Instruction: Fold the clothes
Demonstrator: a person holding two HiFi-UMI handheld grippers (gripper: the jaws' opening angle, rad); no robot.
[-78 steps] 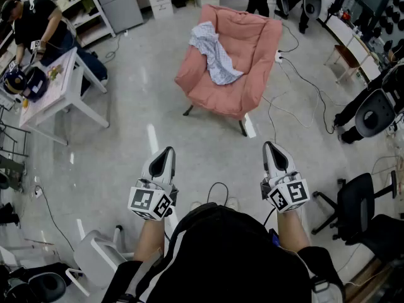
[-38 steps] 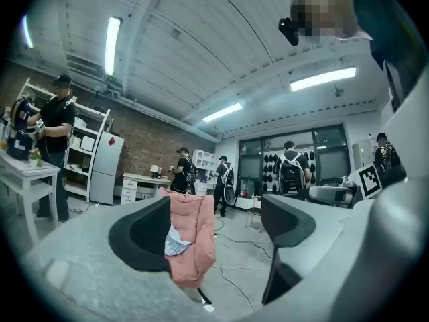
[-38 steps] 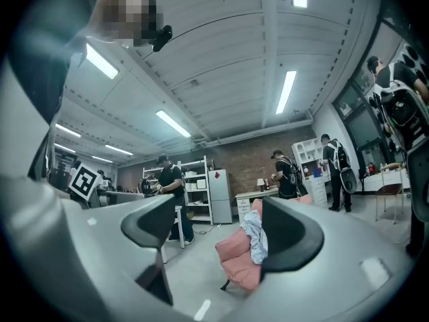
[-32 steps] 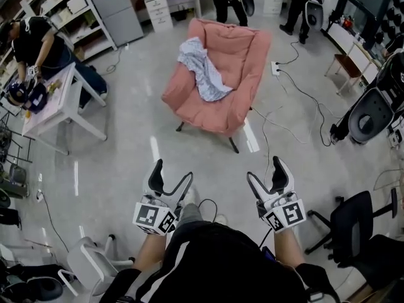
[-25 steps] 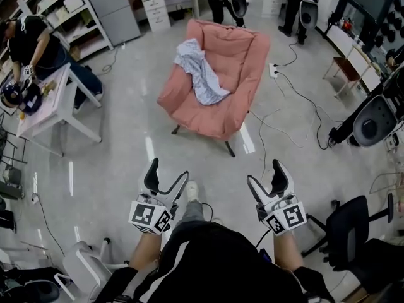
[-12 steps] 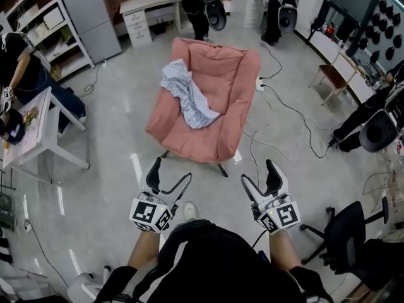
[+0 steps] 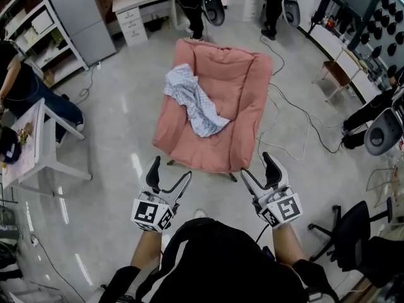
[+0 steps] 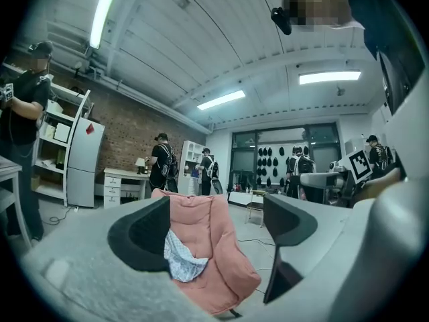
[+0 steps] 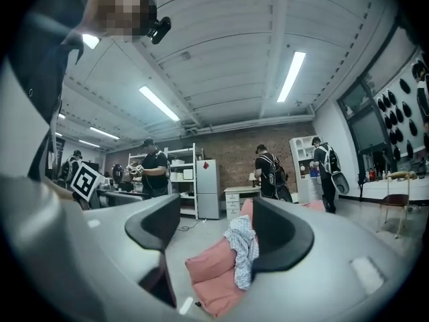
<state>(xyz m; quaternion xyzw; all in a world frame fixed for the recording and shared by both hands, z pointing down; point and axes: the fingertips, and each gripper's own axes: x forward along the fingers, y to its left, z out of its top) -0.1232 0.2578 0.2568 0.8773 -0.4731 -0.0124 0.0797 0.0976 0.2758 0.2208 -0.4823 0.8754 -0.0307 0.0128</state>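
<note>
A pale patterned garment [image 7: 192, 101] lies crumpled over the left arm and seat of a pink armchair [image 7: 237, 106]. Both grippers are held level, just short of the chair's front edge, apart from it. My left gripper [image 7: 169, 172] is open and empty; in its own view the garment [image 8: 182, 261] and chair [image 8: 218, 260] show between its jaws. My right gripper [image 7: 258, 167] is open too. Its jaws have just been closing a little, with nothing between them. In the right gripper view the garment [image 9: 242, 245] hangs on the chair [image 9: 213, 274] well ahead.
A white table [image 7: 31, 147] with a person at it stands at the left. Cables [image 7: 297, 115] trail over the floor right of the chair. An office chair [image 7: 353, 229] is at the right. Shelves, a grey cabinet [image 7: 79, 21] and standing people line the back.
Both grippers have come forward to the armchair, which now sits much nearer. Their jaws, shut three seconds ago, have stood open since about a second ago. The garment has not moved.
</note>
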